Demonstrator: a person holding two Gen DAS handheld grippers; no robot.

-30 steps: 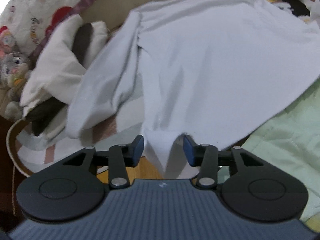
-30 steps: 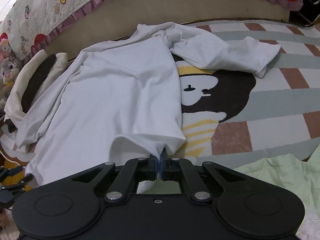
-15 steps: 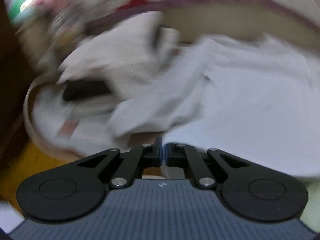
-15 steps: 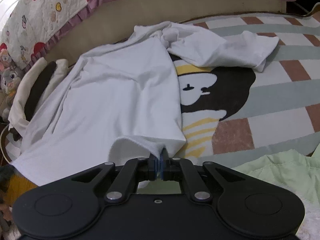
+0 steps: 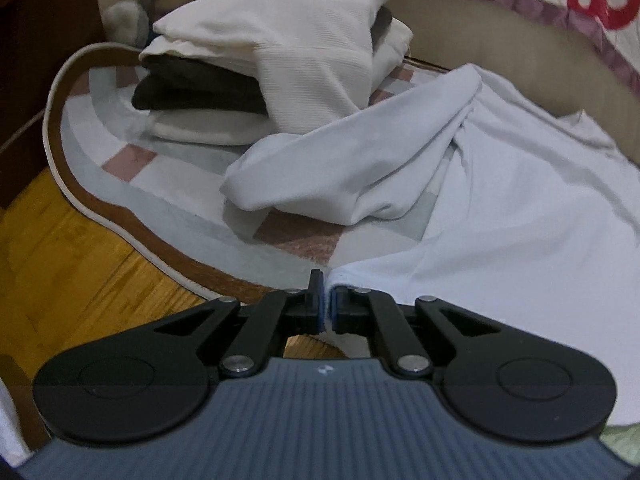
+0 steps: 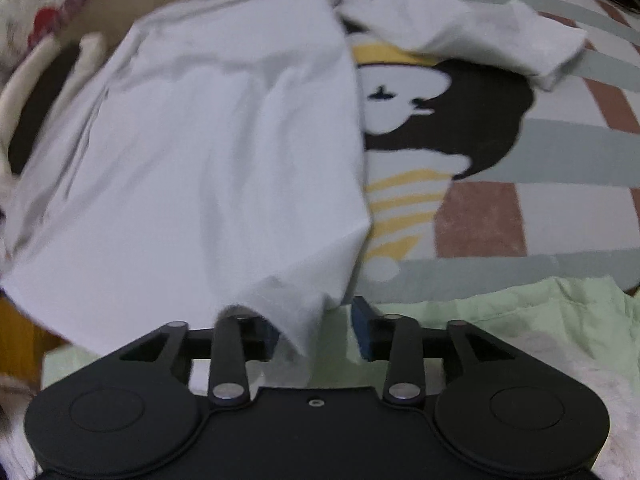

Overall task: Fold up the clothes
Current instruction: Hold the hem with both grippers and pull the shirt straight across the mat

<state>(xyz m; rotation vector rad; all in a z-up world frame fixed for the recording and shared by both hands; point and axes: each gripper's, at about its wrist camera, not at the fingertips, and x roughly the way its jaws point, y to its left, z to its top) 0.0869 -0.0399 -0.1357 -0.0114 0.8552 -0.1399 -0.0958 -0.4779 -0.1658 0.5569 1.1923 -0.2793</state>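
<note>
Now that my right claw [image 6: 314, 326] has just been opening, the white shirt [image 6: 208, 152] hem lies loose between its pads on the rug [image 6: 520, 152]. My left claw [image 5: 327, 303], apart a second ago, is clamped on the other hem corner. I judge the shirt is spread for folding.

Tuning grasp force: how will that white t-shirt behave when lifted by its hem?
Probably floppy: the white t-shirt lies draped in soft wrinkles. Likely light: the left gripper holds its hem in a thin pinch. The bunched sleeve would likely trail and drag.
</note>
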